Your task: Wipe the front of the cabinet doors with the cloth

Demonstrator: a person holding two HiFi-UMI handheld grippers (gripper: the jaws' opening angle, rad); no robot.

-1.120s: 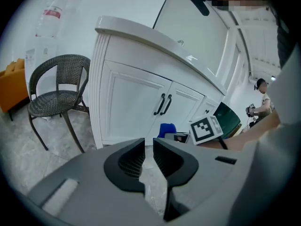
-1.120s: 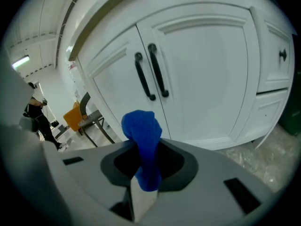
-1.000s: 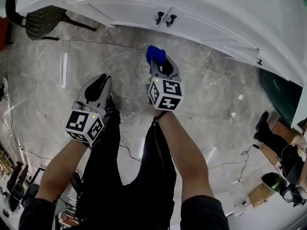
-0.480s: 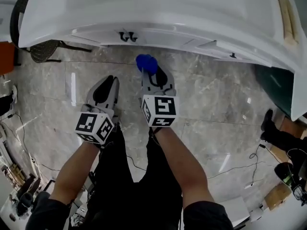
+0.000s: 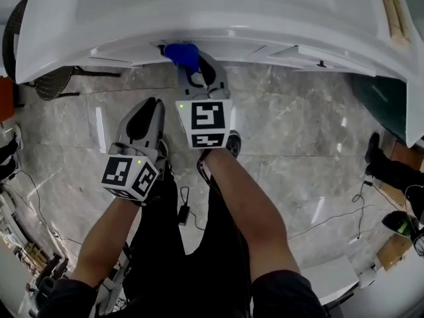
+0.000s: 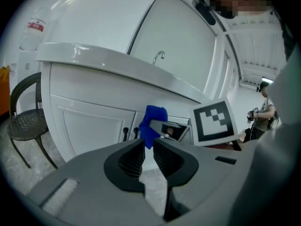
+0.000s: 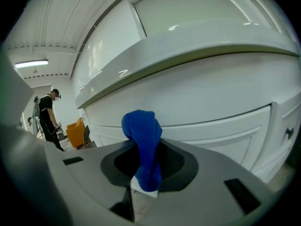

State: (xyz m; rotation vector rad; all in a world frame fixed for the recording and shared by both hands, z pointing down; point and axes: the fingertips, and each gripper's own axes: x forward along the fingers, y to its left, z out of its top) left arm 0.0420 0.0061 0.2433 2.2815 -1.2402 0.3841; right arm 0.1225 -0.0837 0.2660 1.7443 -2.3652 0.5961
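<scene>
Half a second back the cloth [image 5: 180, 53] hung over the floor [image 5: 298, 124], short of the cabinet. Now our right gripper [image 5: 189, 66] has carried it forward and up under the counter [image 5: 232, 5], so it sits at the doors [image 5: 126, 50], just beside the pair of dark handles [image 6: 127, 133]. We cannot tell whether it already presses on the panel or stops just shy. Either way we judge the approach is all but done and the first stroke is about to start; no wiping shows yet.

The right jaws are clamped on the cloth, whose blue bunch stands up out of them toward the white front. Our left gripper [image 5: 150, 108] hangs lower and further back over the floor, jaws drawn almost together with only a slit between, on nothing.

The doors are glossy white with recessed frames, and we see no stain on them. The floor is polished grey marble-look tile with a thin cable [image 5: 182, 211] trailing near our legs. A dark woven chair [image 6: 23, 121] stands to the left of the cabinet, and a tap [image 6: 160, 55] rises above the counter. Off to the side another person [image 7: 47, 112] stands near something orange [image 7: 75, 131].
</scene>
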